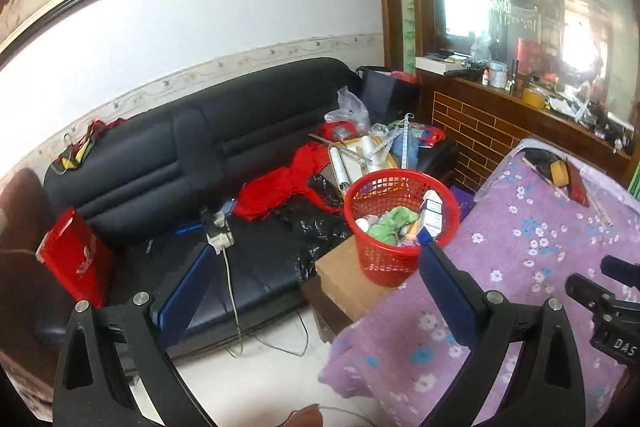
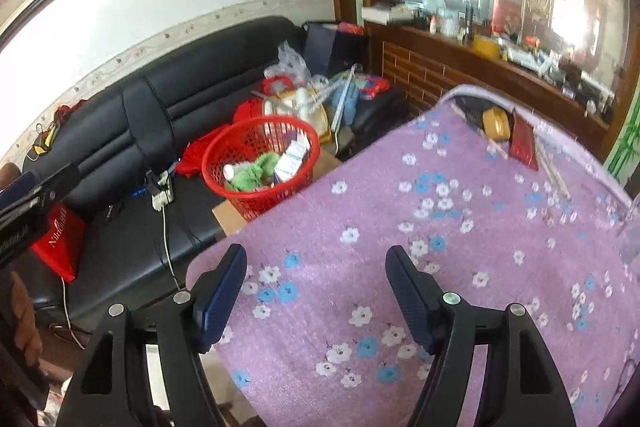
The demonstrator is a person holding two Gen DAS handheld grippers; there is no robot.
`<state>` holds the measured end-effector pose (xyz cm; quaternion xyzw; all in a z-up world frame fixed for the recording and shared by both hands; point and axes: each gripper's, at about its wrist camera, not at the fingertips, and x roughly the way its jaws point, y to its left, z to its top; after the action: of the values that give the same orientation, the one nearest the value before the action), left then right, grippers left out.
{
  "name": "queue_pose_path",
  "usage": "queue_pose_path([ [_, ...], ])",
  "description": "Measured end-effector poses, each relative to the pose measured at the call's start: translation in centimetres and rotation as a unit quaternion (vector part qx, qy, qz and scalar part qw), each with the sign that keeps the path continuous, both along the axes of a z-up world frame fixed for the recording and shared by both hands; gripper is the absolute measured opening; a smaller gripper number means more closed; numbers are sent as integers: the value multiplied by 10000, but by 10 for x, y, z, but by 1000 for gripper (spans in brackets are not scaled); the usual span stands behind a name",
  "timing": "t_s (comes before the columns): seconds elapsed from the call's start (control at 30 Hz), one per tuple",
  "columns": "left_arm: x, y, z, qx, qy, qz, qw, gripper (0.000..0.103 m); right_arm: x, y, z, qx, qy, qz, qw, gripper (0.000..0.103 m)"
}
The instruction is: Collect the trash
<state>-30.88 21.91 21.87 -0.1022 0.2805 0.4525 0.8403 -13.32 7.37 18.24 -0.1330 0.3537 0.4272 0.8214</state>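
A: Both grippers are released, nothing between the jaws: left gripper [image 1: 316,267], right gripper [image 2: 316,267] over the near purple flowered tablecloth [image 2: 400,227].

B: The red basket [image 2: 256,147] to the left already holds boxes and a green cloth [image 2: 252,175]. At the far right edge a yellow tape roll [image 2: 496,123] and sticks remain, perhaps trash.

Bare purple floral tablecloth [image 2: 400,227] offers open passage; red basket [image 2: 262,163] and cluttered black sofa [image 1: 180,155] crowd its far-left edge.

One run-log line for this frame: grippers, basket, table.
left gripper: open, empty | right gripper: open, empty | red basket: holds trash, on cardboard box | table: few items at far end
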Motion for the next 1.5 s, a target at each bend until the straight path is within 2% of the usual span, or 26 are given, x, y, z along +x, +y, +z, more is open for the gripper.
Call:
queue_pose_path([
  [0.1,-13,-10,7,-102,-121,264,9995,100,-10,-7,14,180,-179,36,9997,79],
  [0.23,-25,-21,9,34,-140,547,9984,100,-25,-16,25,279,-343,49,9990,83],
  [0.37,-26,-37,7,143,-208,461,9986,100,-38,-23,24,124,-508,157,9985,84],
  [0.5,-19,-48,1,197,-80,269,9994,100,-43,-33,25,44,-615,102,9980,85],
  [0.83,-13,-52,-9,158,-92,176,9997,100,-48,-48,24,-99,-769,-35,9970,85],
  [1.5,-11,-53,-29,89,27,-41,9999,100,-60,-41,14,-438,-871,-1,9952,87],
])
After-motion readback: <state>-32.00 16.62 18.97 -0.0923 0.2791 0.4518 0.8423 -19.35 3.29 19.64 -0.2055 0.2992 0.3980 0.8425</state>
